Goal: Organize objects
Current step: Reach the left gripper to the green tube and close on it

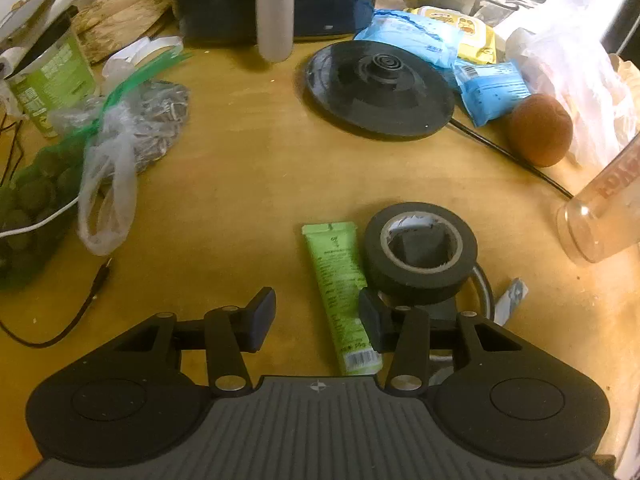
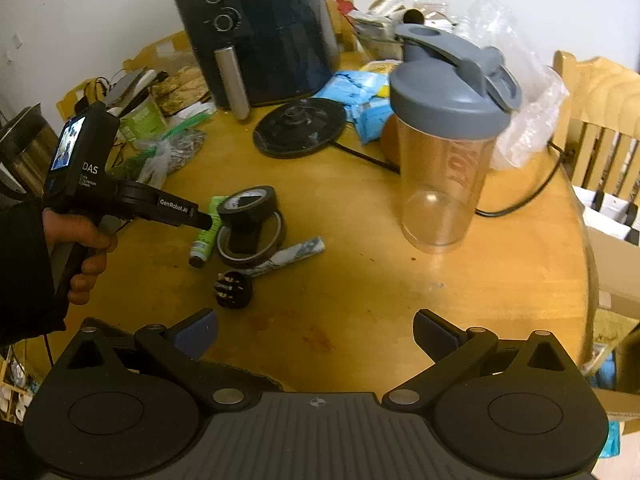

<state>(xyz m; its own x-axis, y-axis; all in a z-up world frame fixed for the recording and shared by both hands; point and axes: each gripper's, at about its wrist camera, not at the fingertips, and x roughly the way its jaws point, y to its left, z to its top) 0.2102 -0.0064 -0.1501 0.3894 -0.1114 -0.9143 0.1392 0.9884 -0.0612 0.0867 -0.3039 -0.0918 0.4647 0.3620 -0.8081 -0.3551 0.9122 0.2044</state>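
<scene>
My left gripper (image 1: 316, 316) is open and low over the wooden table (image 1: 248, 184). A green tube (image 1: 340, 292) lies between its fingers, near the right finger. A black tape roll (image 1: 420, 252) stands just right of the tube, stacked over a second ring of tape (image 2: 250, 242). In the right wrist view the left gripper (image 2: 208, 222) sits at the tube (image 2: 204, 238) and tape roll (image 2: 250, 206). My right gripper (image 2: 316, 336) is open and empty above bare table. A clear shaker bottle (image 2: 444, 152) with a grey lid stands ahead of it.
A black air fryer (image 2: 260, 32) stands at the back. A black kettle base (image 1: 380, 88) with its cord, blue packets (image 1: 408, 36), a brown fruit (image 1: 540, 130), plastic bags (image 1: 132, 128) and a green tub (image 1: 52, 80) crowd the table. A black plug (image 2: 234, 290) and a wrapper (image 2: 292, 256) lie near the tape.
</scene>
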